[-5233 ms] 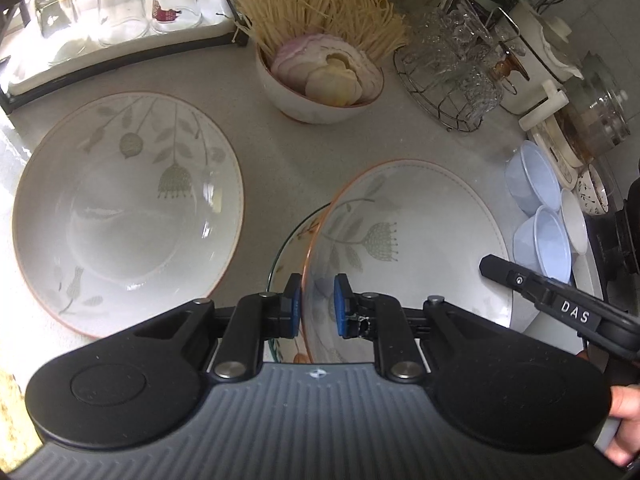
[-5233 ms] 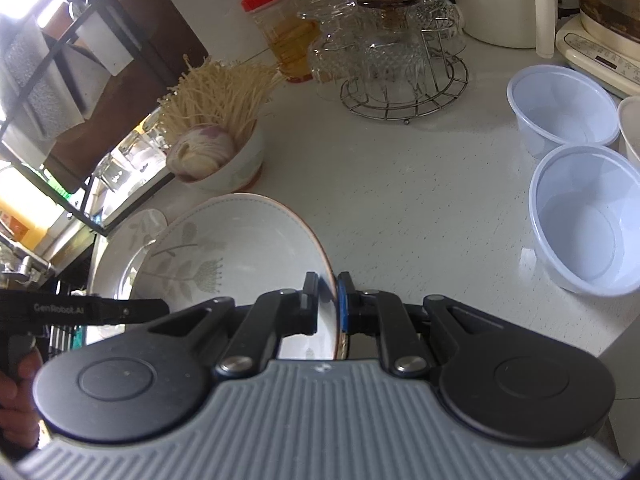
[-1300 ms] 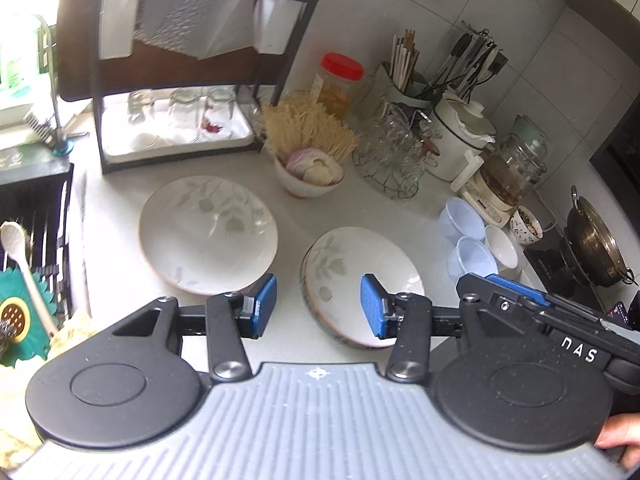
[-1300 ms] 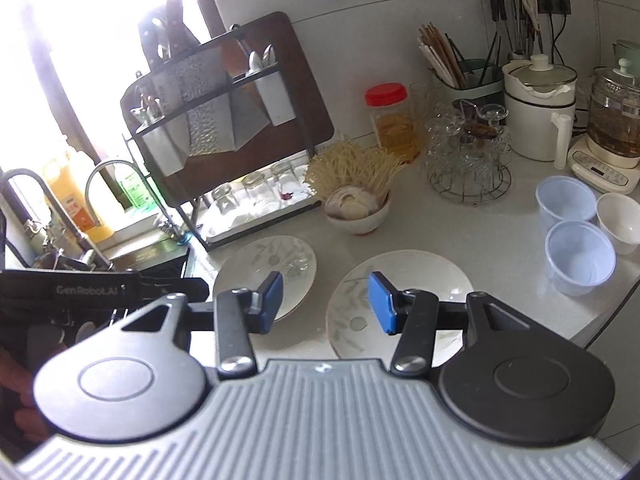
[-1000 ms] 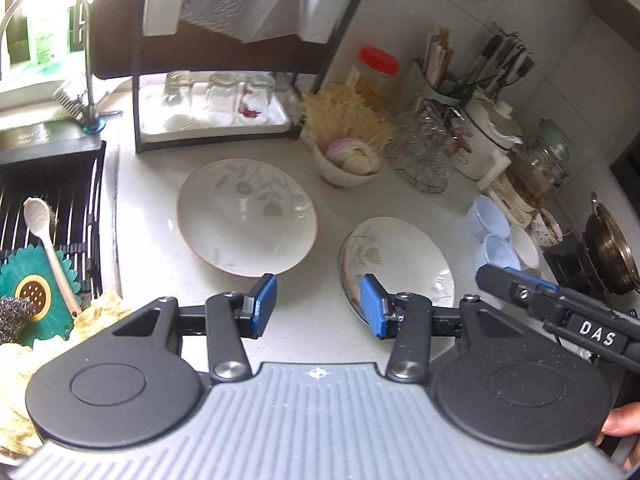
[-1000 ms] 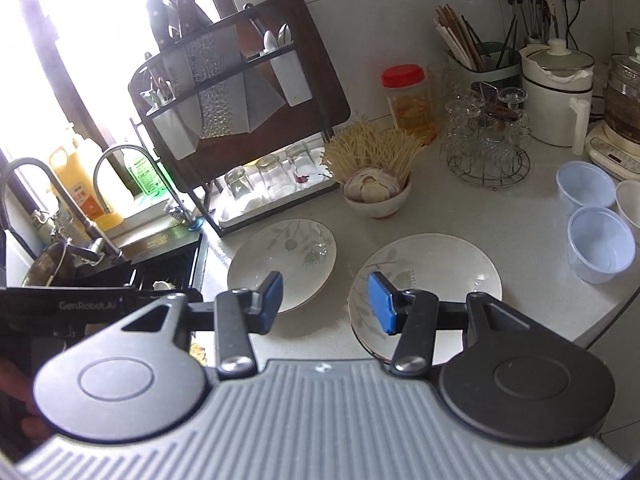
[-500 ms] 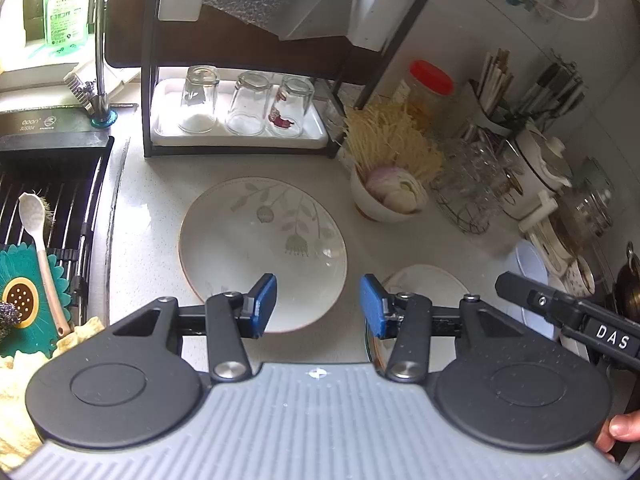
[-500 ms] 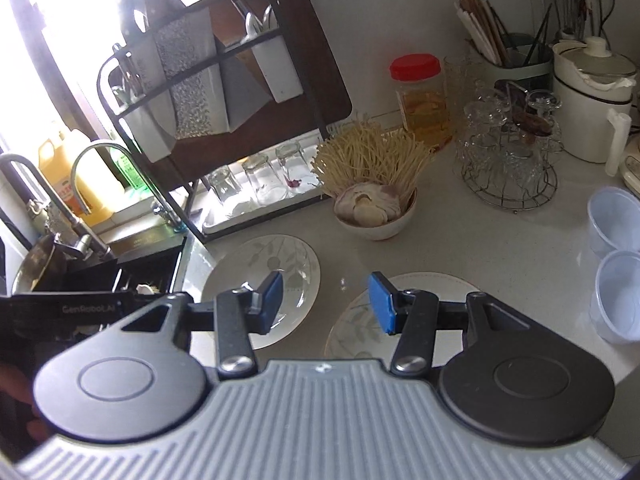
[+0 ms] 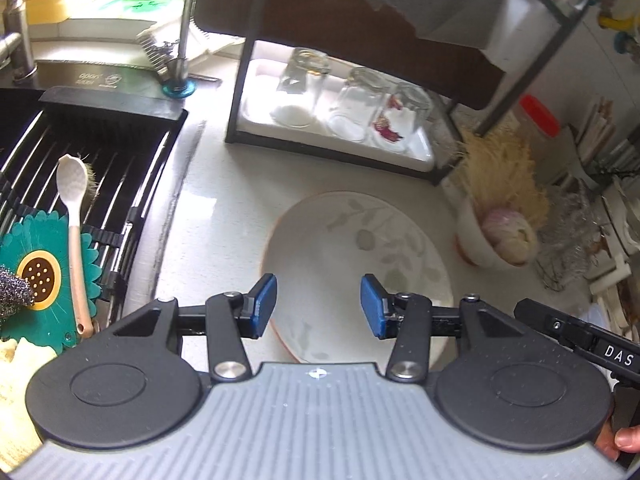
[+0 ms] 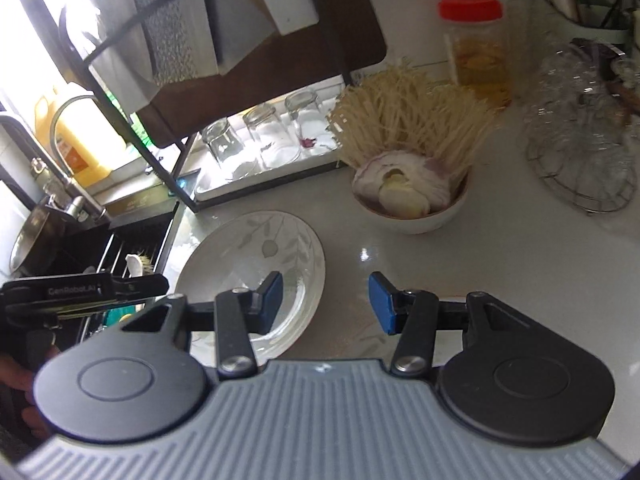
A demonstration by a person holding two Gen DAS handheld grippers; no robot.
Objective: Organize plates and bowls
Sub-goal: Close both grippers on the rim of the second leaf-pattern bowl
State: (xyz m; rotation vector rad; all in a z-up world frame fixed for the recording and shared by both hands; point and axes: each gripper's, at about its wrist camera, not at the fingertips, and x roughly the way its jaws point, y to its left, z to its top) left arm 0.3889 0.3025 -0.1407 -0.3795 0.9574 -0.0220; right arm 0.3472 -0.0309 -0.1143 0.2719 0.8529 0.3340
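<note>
Much of the leaf-patterned plate [image 9: 356, 248] is hidden in both views; in the left wrist view its near edge disappears behind the left gripper [image 9: 318, 306], and in the right wrist view [image 10: 256, 264] its near side is covered by the right gripper [image 10: 325, 304] and that gripper's left finger. The plate lies flat on the pale counter [image 10: 460, 264]; taking it as landmark, the black dish rack [image 9: 332, 120] with three upturned glasses [image 9: 356, 104] stands just beyond it, the white bowl of noodles and sliced onion [image 10: 412, 184] sits beyond it and to its right, apart from its rim, and the sink grate [image 9: 88, 184] with a white spoon [image 9: 72, 208] lies to its left. The right part of the left wrist view is blurred, so the clutter past the bowl cannot be made out; a wire stand of clear glassware [image 10: 580, 144] and a red-lidded jar [image 10: 476, 48] show further right of the plate, the stand softly smeared. A second dish is barely hinted at beneath the right gripper; what it is cannot be told.

The left gripper points steeply down over the plate, its blue pads [image 9: 262, 306] spread with only the plate's surface seen between them, gripping nothing; the right gripper tilts down beside the plate's right rim, its blue pads [image 10: 382, 304] likewise apart over bare counter. A fingertip [image 9: 626, 438] shows at the lower right of the left wrist view.
</note>
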